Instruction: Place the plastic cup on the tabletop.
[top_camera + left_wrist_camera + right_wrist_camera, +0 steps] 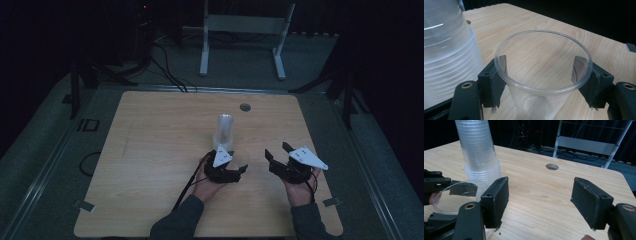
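Observation:
An upside-down stack of clear plastic cups (225, 131) stands near the middle of the wooden table (150, 150). My left gripper (236, 161) is just in front of the stack. In the left gripper view, a single upright clear cup (534, 100) sits between the two jaws of my left gripper (541, 62), which press on its sides below the rim, with the stack (446, 55) close on the left. My right gripper (276, 150) is to the right of it, open and with nothing in it. In the right gripper view, my right gripper (540, 187) faces bare wood, with the stack (477, 147) and the held cup (449, 197) at its left.
A round cable hole (245, 107) lies in the table behind the stack. A white metal frame (245, 25) stands on the floor beyond the far edge. Black stands and cables are on the dark floor around the table.

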Demonstrator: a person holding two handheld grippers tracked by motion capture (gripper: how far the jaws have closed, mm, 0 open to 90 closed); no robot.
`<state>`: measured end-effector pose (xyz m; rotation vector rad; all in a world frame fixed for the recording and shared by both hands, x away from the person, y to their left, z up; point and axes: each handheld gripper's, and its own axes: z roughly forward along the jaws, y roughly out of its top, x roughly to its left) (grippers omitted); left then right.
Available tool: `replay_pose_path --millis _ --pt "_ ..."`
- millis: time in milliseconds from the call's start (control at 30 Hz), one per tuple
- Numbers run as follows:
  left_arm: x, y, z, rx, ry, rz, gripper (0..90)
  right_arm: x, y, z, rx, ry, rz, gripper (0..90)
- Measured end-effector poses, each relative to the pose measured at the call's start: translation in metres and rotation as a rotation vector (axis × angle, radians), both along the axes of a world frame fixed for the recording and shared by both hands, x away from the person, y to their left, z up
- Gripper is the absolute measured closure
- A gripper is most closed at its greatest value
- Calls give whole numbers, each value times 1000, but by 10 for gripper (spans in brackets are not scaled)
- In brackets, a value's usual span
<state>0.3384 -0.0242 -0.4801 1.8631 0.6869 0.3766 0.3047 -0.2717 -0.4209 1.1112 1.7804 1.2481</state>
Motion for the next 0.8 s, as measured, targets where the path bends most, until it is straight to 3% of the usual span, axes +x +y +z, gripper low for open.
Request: replay_pose_path --millis 800 --pt "-3 1 -5 29 29 -2 191 0 1 -2 1 3 1 299"
